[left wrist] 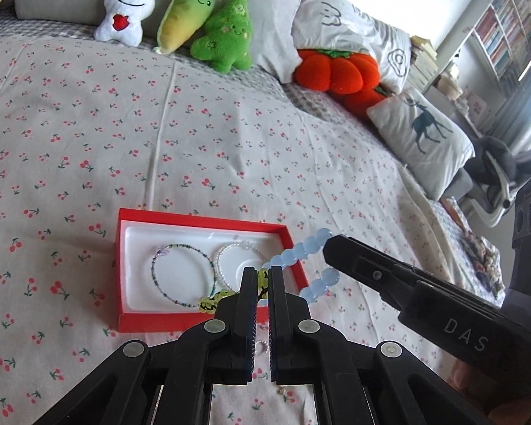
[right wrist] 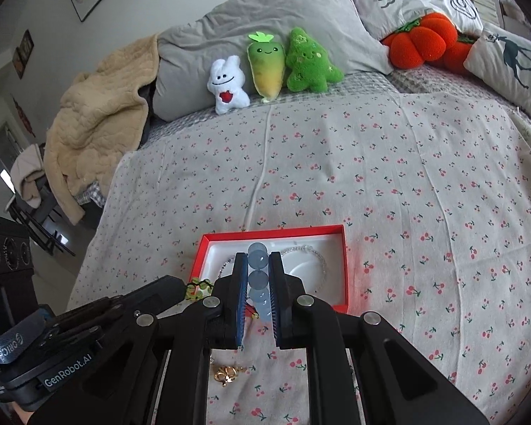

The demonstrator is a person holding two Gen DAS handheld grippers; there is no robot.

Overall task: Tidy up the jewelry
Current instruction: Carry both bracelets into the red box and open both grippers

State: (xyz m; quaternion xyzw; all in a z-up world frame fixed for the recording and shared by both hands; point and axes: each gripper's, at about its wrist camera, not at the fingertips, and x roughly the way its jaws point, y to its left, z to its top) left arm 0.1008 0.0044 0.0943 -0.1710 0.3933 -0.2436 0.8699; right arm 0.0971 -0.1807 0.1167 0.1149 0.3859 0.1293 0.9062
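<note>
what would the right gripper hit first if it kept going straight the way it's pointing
Most likely the red box: the right gripper, shut on the blue bead bracelet, points down over the box's white tray, where a clear bead bracelet lies. Depth is hard to judge.

Blue bead bracelet (right wrist: pixel 257 276) looking glossy, translucent; red box (left wrist: pixel 209 319) showing matt card; bedsheet (left wrist: pixel 194 141) appearing soft printed cotton; gold brooch (right wrist: pixel 226 375) gleaming metallic.

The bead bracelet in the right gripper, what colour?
Pale blue bracelet, clearest in the left wrist view.
</note>
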